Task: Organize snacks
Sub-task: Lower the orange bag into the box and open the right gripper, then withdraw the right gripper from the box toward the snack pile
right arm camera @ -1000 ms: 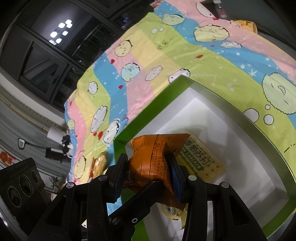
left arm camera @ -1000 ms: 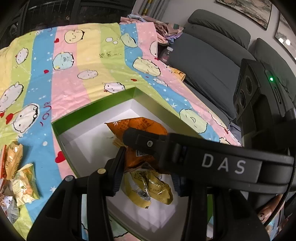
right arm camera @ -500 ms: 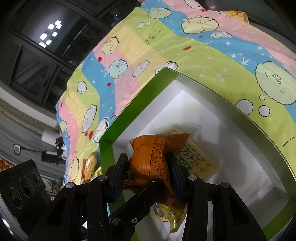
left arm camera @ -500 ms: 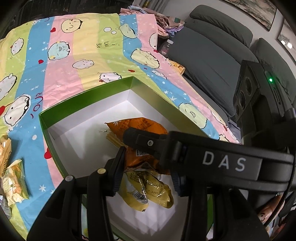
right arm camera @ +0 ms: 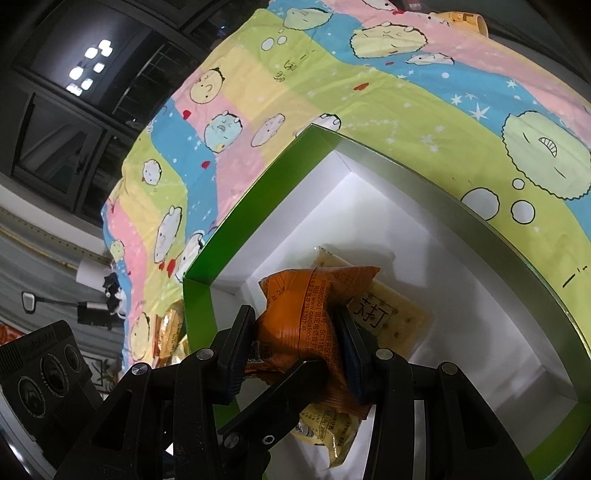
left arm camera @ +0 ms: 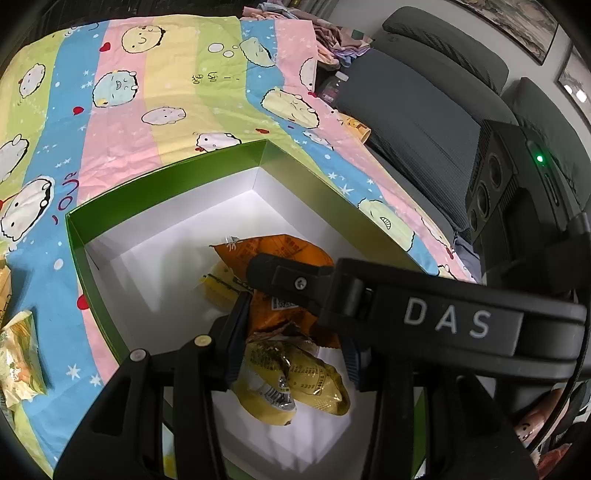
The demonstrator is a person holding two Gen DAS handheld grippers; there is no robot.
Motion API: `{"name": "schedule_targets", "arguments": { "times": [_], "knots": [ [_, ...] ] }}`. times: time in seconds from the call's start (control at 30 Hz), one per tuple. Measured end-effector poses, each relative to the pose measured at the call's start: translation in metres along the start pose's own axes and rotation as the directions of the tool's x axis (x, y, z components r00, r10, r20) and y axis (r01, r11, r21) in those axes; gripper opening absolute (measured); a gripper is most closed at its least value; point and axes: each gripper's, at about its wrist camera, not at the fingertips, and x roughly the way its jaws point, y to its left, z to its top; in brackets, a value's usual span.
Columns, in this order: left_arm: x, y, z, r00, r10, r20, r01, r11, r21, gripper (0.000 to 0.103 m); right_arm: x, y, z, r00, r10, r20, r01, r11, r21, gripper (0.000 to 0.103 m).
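Orange snack packet over the green box

The right claw pinches the orange snack packet above the green box; the left claw hangs spread above a yellow packet.

We had the whole surface covered with a striped cartoon sheet, pink, blue, yellow and green bands with little blob characters. Off to the right sat a dark grey sofa with fat cushions, and a pile of clothes was dumped near its far end. A plastic bottle stood just beside the sofa. Framed pictures hung on the pale wall above. On the other side we had dark windows, ceiling lights reflected in the glass.
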Motion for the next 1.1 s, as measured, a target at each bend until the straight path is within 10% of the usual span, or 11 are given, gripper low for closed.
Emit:
{"name": "schedule_targets", "arguments": {
  "times": [0.73, 1.1],
  "knots": [
    [-0.001, 0.001, -0.002, 1.000, -0.021, -0.001, 0.020, 1.000, -0.011, 0.045, 0.001, -0.003, 0.001, 0.996, -0.084, 0.006, 0.084, 0.996, 0.008, 0.046],
    [-0.057, 0.009, -0.009, 0.996, 0.000, 0.091, 0.001, 1.000, -0.015, 0.070, -0.025, 0.016, -0.004, 0.982, -0.151, 0.113, 0.156, 0.987, -0.038, 0.056]
  ]
}}
